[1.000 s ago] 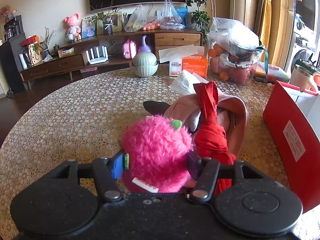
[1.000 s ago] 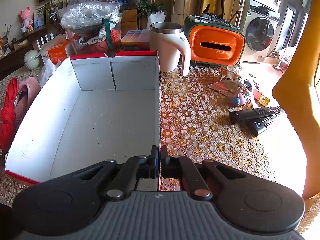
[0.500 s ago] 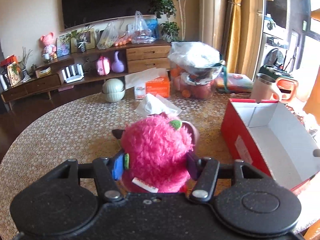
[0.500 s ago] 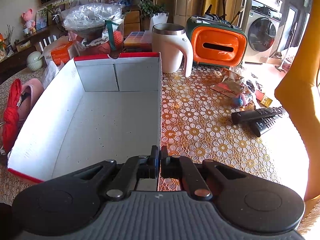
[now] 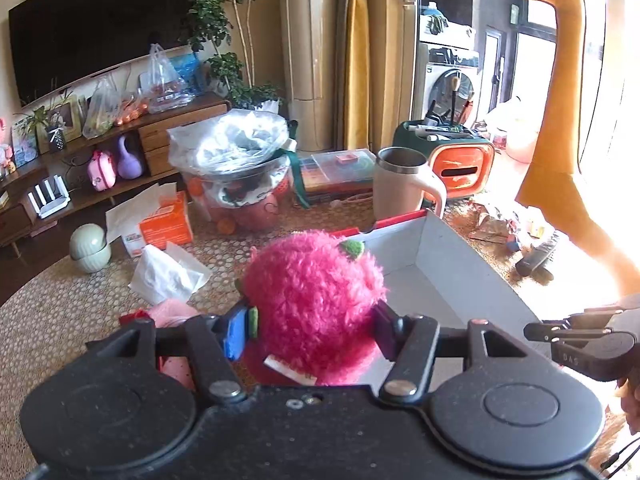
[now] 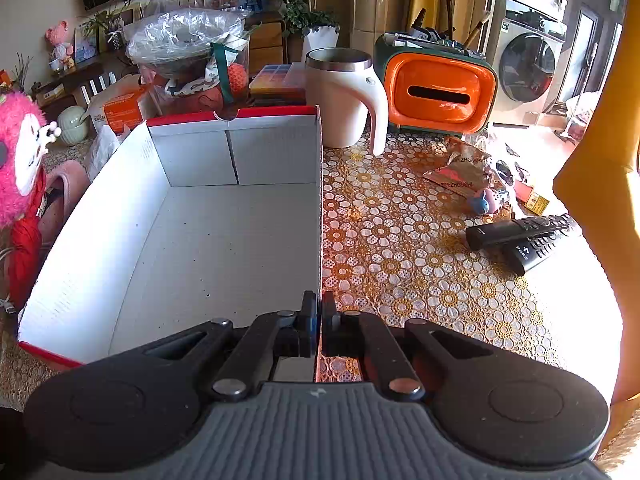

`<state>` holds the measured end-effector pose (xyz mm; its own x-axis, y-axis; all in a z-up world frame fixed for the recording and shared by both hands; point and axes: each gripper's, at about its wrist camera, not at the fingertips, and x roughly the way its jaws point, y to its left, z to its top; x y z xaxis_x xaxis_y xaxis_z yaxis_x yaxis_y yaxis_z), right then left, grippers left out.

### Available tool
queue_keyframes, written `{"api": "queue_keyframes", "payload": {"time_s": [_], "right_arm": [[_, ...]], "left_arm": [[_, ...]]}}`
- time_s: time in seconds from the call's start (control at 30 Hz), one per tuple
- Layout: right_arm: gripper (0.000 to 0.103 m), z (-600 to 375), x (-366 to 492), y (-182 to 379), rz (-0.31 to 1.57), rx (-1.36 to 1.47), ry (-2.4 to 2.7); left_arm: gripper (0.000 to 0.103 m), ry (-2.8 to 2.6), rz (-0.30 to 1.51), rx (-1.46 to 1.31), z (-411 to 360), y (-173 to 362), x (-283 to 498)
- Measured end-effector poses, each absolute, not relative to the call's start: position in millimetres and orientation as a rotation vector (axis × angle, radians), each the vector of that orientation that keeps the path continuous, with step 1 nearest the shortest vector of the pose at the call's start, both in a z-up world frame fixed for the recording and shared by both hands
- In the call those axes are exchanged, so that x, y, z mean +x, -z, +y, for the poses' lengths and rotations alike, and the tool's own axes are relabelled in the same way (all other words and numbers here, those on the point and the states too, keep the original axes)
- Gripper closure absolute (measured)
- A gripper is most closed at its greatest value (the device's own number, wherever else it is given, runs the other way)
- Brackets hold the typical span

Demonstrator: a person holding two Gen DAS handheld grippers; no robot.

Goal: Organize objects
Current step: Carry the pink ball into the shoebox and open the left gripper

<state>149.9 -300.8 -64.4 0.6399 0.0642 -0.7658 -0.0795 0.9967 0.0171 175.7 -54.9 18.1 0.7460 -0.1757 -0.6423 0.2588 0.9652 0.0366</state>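
Fuzzy pink plush toy (image 5: 316, 312) is clamped in my left tool (image 5: 312, 330), pads squeezing it from both sides. Shaggy hot-pink fur, small green felt leaf on top, white sewn label hanging at the bottom near the tool body. From the right wrist cam it shows at the far left edge w/ a white face patch. It hangs in the air over the near left edge of the red-rimmed cardboard box (image 6: 224, 240), white inside, sitting on the bench (image 6: 400, 240) w/ its floral lace cover.

My right tool (image 6: 318, 320) is pressed together on the box's right wall, thin cardboard edge pinched between the pads near the front corner.

Left of the box: pink slipper (image 6: 66, 184) and a red cloth bundle (image 6: 24, 252), just beside the box wall. Behind the box: cream mug (image 6: 340, 100) w/ steel rim, orange tissue holder (image 6: 436, 92), plastic-wrapped fruit bowl (image 6: 188, 56). Right side, well apart from the box: two black remotes (image 6: 524, 236) touching each other, foil snack packs (image 6: 460, 168) near them.
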Motion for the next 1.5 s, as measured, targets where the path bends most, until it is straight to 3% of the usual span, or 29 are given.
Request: {"api": "queue_keyframes", "payload": {"time_s": [0.47, 0.9, 1.5], "right_arm": [[0.102, -307.1, 154.8, 64.3, 0.887, 0.002, -0.101], [0.102, -307.1, 156.5, 63.8, 0.896, 0.003, -0.113], [0.102, -305.1, 156.4, 63.8, 0.903, -0.008, -0.103]], "left_arm": [[0.043, 0.285, 0.846, 0.274, -154.0, 40.0, 248.2], [0.041, 0.228, 1.003, 0.333, -178.5, 96.0, 289.8], [0.018, 0.254, 0.963, 0.244, -161.4, 79.3, 280.5]]}}
